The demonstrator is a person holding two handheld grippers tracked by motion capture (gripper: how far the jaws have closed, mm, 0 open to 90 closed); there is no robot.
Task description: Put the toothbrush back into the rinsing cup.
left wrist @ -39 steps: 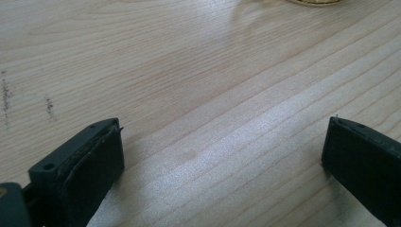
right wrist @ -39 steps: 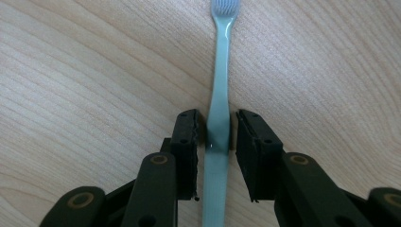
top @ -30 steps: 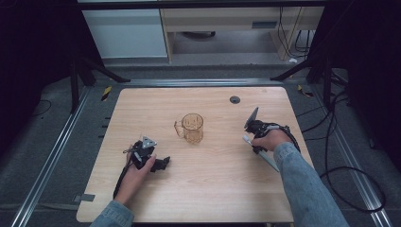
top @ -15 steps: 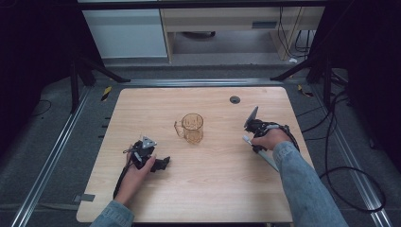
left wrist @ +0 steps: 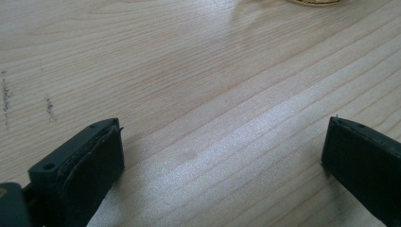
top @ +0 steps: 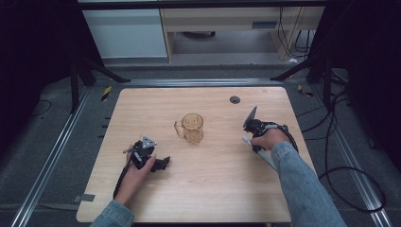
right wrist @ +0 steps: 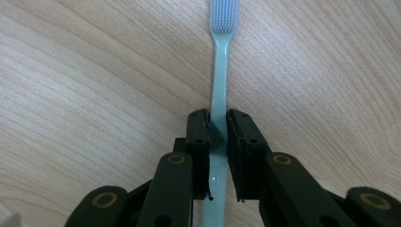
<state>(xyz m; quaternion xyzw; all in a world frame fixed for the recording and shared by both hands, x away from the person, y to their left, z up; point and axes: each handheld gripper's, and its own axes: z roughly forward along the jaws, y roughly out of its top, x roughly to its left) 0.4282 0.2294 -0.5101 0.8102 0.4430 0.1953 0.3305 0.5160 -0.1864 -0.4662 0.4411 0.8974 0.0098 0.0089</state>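
The right gripper (right wrist: 217,127) has its two black jaws pressed against the handle of a pale blue plastic toothbrush (right wrist: 219,75), whose bristled head points away from the jaws over the light wooden table (right wrist: 94,71). In the high view this gripper (top: 250,124) sits to the right of a transparent amber glass mug (top: 191,128) with a handle. The left gripper (left wrist: 222,156) rests low on the table with its jaws spread wide and only bare wood between them; the mug stands ahead of it.
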